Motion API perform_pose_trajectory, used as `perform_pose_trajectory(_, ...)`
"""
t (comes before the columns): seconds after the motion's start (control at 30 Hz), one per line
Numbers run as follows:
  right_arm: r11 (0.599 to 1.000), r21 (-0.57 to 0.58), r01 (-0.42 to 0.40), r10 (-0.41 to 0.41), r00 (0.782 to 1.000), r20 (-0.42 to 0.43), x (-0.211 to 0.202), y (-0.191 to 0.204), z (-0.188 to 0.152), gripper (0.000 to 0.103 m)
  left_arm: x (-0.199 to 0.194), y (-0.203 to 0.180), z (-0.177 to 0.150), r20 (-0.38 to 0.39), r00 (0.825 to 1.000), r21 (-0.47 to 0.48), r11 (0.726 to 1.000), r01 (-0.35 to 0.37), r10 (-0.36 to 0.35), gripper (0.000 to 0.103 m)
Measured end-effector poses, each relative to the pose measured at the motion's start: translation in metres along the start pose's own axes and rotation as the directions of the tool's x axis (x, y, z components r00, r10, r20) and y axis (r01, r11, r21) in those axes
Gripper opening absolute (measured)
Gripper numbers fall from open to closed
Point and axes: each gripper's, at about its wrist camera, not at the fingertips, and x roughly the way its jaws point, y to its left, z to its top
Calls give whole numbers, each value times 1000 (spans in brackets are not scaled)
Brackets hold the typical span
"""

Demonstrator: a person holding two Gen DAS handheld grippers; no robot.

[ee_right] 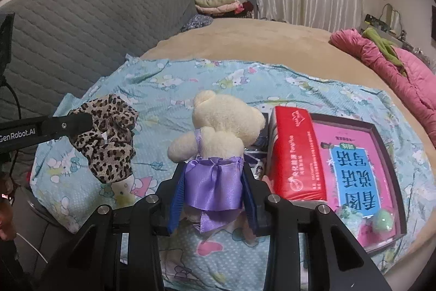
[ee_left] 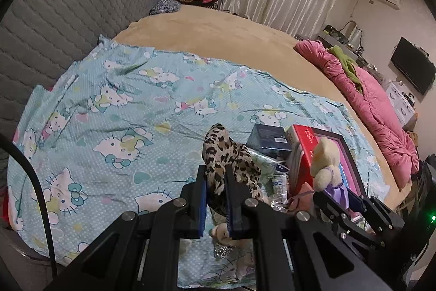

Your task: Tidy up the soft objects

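Note:
My left gripper is shut on a leopard-print fabric piece, which hangs above the blue cartoon-cat sheet. From the right wrist the same leopard fabric dangles at the left, pinched by the left gripper. My right gripper is shut on a cream teddy bear at its purple satin skirt; the bear is upright, back to the camera. In the left wrist view the teddy bear shows at the right, held by the right gripper.
A red tissue pack and a pink-and-blue book in a dark tray lie right of the bear, with a dark blue box behind. A pink quilt lies far right; folded clothes are stacked by the grey headboard.

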Motion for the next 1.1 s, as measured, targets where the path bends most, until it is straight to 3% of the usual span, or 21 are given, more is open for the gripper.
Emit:
perform_pose_trajectory(0.53, 999, 48, 11, -13, 998, 60, -38, -28, 8, 39, -26, -35, 3, 18, 1000, 40, 999, 3, -4, 11)
perform_pose_trajectory(1.1, 986, 157, 59, -73, 994, 84, -72, -92, 7, 39, -32, -118, 2, 14, 998, 152, 987, 59, -62, 11)
